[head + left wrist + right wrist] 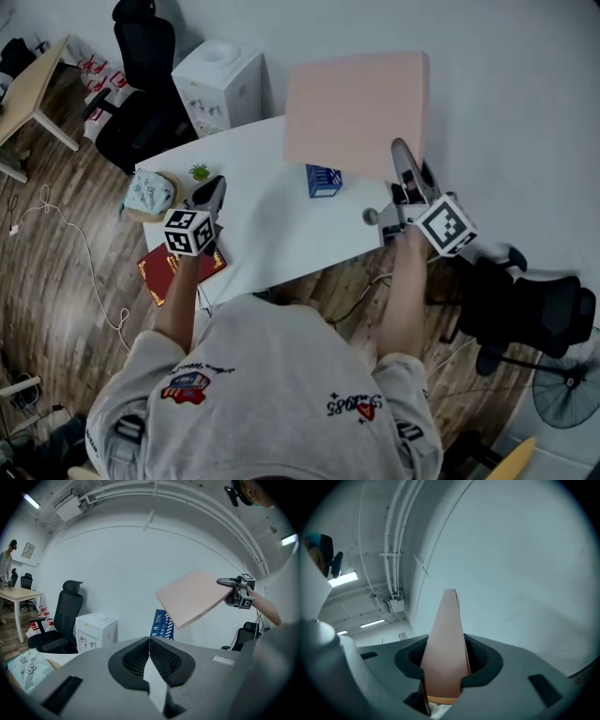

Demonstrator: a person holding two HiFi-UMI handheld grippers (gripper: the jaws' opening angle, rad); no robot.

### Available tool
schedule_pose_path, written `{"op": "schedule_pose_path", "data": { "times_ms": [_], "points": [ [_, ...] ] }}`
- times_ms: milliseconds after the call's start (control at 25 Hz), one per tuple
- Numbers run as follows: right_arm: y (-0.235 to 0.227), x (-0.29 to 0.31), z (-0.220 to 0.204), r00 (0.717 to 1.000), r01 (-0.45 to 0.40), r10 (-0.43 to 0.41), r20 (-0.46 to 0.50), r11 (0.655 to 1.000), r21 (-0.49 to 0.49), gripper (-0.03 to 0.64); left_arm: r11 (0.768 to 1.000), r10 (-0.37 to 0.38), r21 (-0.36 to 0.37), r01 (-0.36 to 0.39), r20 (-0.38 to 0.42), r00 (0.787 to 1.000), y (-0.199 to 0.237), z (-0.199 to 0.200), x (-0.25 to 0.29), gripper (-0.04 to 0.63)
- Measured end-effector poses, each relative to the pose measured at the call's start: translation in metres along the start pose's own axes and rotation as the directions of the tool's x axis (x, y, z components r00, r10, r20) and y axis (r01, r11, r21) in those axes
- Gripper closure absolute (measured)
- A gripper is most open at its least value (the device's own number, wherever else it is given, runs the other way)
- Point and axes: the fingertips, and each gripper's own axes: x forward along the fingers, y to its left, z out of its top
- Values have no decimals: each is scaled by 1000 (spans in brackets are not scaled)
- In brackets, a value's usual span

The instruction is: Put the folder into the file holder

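My right gripper (405,167) is shut on the near edge of a large pink folder (356,111) and holds it up in the air over the far right part of the white table (272,234). In the right gripper view the folder (445,639) runs straight out between the jaws. The blue perforated file holder (323,180) stands on the table just below the folder's lower edge. My left gripper (212,190) hovers over the table's left end, shut with nothing in it. From the left gripper (149,641) view, the folder (192,597) hangs tilted above the file holder (163,624).
A small plant (199,172) and a light-blue bag (148,192) sit at the table's left end, a red book (178,267) below them. A white water dispenser (220,84) and black office chair (141,84) stand behind. Another black chair (525,300) is at the right.
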Motion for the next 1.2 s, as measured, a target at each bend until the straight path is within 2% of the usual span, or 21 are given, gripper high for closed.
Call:
{"op": "schedule_pose_path", "data": {
  "times_ms": [200, 400, 560, 760, 1200],
  "points": [
    [-1, -13, 49, 994, 70, -62, 93, 994, -88, 456, 999, -31, -6, 31, 7, 999, -4, 2, 9, 588],
    [-16, -25, 58, 982, 158, -145, 125, 982, -103, 457, 999, -44, 0, 44, 10, 999, -3, 5, 10, 588],
    [-36, -31, 41, 971, 227, -217, 103, 970, -91, 460, 999, -47, -4, 47, 3, 999, -3, 1, 12, 588],
    [-49, -25, 20, 959, 282, -280, 38, 940, -192, 462, 999, -47, -10, 47, 3, 999, -4, -1, 11, 588],
    [-69, -3, -43, 935, 290, -340, -103, 899, -328, 463, 999, -27, -30, 28, 9, 1000, 8, -6, 3, 588]
  ]
}}
